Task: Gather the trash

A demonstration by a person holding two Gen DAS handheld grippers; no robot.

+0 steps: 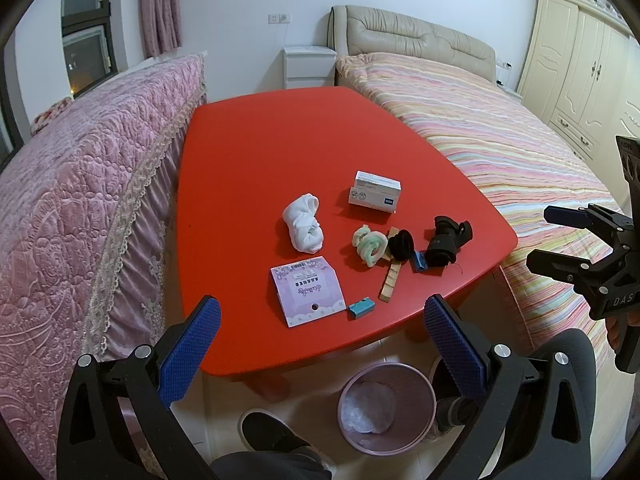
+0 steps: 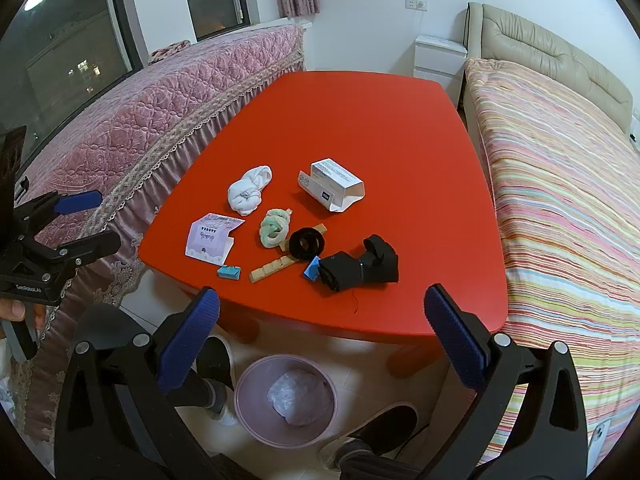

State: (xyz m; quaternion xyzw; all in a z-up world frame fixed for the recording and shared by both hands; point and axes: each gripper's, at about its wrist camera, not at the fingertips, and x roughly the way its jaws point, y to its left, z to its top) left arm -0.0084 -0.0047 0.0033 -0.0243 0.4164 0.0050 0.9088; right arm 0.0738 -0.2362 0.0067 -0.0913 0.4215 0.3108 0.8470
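We hold the left gripper [image 1: 320, 344] and right gripper [image 2: 322, 344] wide open and empty above the red table [image 1: 280, 152], its litter within reach, the pink bin [image 1: 386, 408] waiting below.

Two wrist fisheyes above the near edge, facing forward and down — sharing red table [image 1: 304, 152], pink bin [image 2: 286, 400]

On the black frame of the right gripper [image 1: 560, 240], seen from the left wrist, we read the raised letters "DAS". The black body of the left gripper [image 2: 86, 220] carries small white lettering we cannot make out. Print on the pink-lilac paper card [image 1: 307, 296] and the white cardboard box [image 1: 374, 191] stays too small for us to read.
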